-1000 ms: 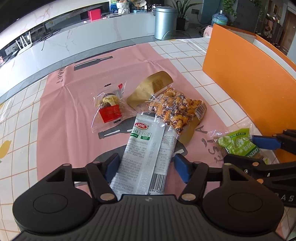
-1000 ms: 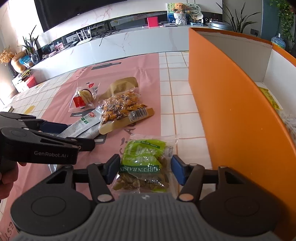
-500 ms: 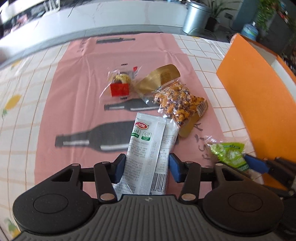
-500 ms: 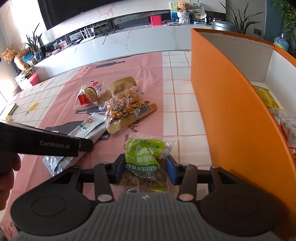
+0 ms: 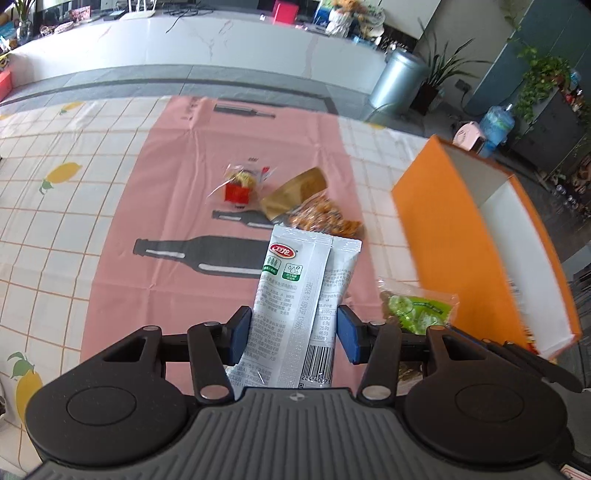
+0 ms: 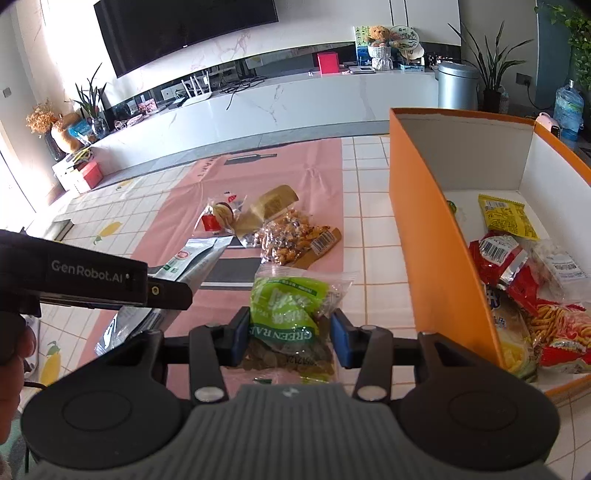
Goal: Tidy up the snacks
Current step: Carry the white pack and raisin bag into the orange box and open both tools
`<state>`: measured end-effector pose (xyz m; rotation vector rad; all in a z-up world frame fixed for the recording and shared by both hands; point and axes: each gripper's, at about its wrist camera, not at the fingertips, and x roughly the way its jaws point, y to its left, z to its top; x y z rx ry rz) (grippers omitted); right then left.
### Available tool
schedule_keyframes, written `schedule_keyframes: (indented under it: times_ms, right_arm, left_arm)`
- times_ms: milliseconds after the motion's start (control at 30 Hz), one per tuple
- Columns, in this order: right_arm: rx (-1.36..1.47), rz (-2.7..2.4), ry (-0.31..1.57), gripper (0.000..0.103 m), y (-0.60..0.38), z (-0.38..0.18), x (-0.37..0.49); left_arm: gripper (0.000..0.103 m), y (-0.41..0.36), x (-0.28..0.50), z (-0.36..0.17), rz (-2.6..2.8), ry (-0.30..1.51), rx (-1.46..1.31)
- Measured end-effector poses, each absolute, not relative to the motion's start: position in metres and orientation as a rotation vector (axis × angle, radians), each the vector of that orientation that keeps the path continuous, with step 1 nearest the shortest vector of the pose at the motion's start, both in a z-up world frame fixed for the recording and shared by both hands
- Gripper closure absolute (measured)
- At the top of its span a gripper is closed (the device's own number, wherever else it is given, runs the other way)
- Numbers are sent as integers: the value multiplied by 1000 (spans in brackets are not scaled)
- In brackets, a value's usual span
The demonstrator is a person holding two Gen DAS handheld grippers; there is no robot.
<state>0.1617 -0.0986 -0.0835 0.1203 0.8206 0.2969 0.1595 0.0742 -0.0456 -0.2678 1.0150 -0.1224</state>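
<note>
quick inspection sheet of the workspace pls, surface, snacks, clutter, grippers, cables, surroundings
surface: tiled tablecloth under a pink bottle-print mat.
job's things: white snack packet in left gripper; green raisin bag in right gripper; nut bag, gold pouch and red-label snack on the mat; orange box partly filled.
clutter: nothing seen.
grippers: both shut on packets, lifted.
cables: some on the far counter.
surroundings: TV, bin, plants.

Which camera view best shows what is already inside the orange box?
The right wrist view: it looks over the orange box wall onto its packets, including a yellow packet. The left wrist view shows mostly the box's outer wall and white interior, with almost no contents visible.
</note>
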Motion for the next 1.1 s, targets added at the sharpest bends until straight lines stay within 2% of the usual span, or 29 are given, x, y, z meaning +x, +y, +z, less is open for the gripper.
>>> schedule_keyframes:
  times_ms: [233, 500, 833, 1100]
  right_arm:
    - [187, 288, 770, 60, -137, -47, 137]
    - [229, 259, 741, 60, -206, -17, 121]
    - [174, 222, 777, 60, -280, -4, 146]
    - [63, 224, 875, 60, -309, -21, 201]
  left_arm:
    - [47, 41, 147, -3, -233, 944, -278]
    - [47, -36, 154, 28, -375, 903, -186]
    - [47, -124, 203, 21, -449, 976, -45]
    - [47, -165, 246, 2, -466, 1026, 97]
